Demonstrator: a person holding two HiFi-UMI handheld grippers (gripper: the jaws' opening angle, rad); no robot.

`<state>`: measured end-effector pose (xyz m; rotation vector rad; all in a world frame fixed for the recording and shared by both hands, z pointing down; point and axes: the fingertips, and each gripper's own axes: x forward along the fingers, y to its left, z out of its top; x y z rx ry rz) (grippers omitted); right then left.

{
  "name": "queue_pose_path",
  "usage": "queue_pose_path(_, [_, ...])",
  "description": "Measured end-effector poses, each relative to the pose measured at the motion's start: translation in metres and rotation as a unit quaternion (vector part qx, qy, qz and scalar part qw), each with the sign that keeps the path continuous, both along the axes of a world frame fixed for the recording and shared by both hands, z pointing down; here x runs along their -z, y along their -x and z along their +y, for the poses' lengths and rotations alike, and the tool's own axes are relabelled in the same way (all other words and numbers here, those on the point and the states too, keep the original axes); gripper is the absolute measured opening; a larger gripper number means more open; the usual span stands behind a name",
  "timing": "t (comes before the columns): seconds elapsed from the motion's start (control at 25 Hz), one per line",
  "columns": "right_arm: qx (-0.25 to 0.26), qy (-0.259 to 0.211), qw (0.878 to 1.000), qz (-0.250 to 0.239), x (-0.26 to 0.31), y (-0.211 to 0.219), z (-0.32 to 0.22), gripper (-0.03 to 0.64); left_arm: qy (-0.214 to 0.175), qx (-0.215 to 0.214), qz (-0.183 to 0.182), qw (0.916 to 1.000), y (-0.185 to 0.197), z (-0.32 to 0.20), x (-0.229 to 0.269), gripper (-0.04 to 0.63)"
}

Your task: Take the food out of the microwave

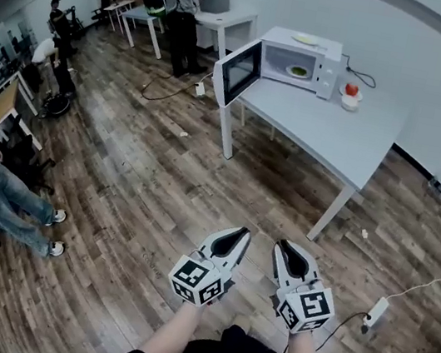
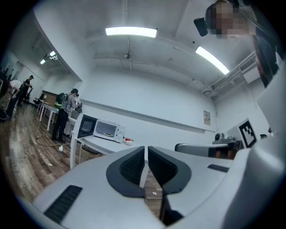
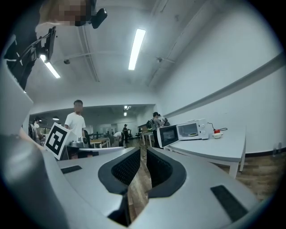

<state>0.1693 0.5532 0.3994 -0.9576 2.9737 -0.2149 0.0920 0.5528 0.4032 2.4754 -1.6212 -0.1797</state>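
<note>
i'm holding empty tongs far from the open white microwave (image 1: 296, 58), left pair (image 1: 240, 232) together, right pair (image 1: 284, 246) barely ajar; i'm planning on spreading them before reaching its plate of green food (image 1: 297, 71).

A white worktop (image 1: 328, 140) stands on the wood-plank floor (image 1: 158, 194). At its far end sits a white microwave (image 1: 330, 71) with its door swung open. Just beside it is a small white bowl (image 1: 350, 101) holding something red. A power strip (image 1: 375, 313) lies on the floor — well apart from the worktop.
</note>
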Motion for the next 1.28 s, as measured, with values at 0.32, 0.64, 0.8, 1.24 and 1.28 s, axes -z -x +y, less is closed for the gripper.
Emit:
queue_pose_path(0.32, [0.005,-0.004,1.0,0.0,0.001,-0.001,-0.049,0.061,-0.009,0.005,0.006,0.9999,-0.001,-0.055,0.003,0.028])
queue_pose_path(0.64, [0.01,-0.002,1.0,0.002,-0.001,0.006,-0.08,0.061,-0.009,0.002,0.001,1.0,0.0,-0.089,0.003,0.028])
queue_pose_path(0.8, [0.001,-0.005,1.0,0.0,0.001,0.011,-0.107,0.061,-0.014,-0.002,0.006,0.9999,0.005,-0.116,0.003,0.028])
queue_pose_path(1.24, [-0.024,0.006,1.0,0.009,-0.002,0.05,-0.205,0.061,-0.012,-0.022,0.01,0.9996,0.043,-0.216,0.003,0.025])
queue_pose_path(1.28, [-0.024,0.007,1.0,0.01,-0.001,0.056,-0.214,0.061,-0.012,-0.023,0.011,0.9996,0.049,-0.225,0.004,0.025])
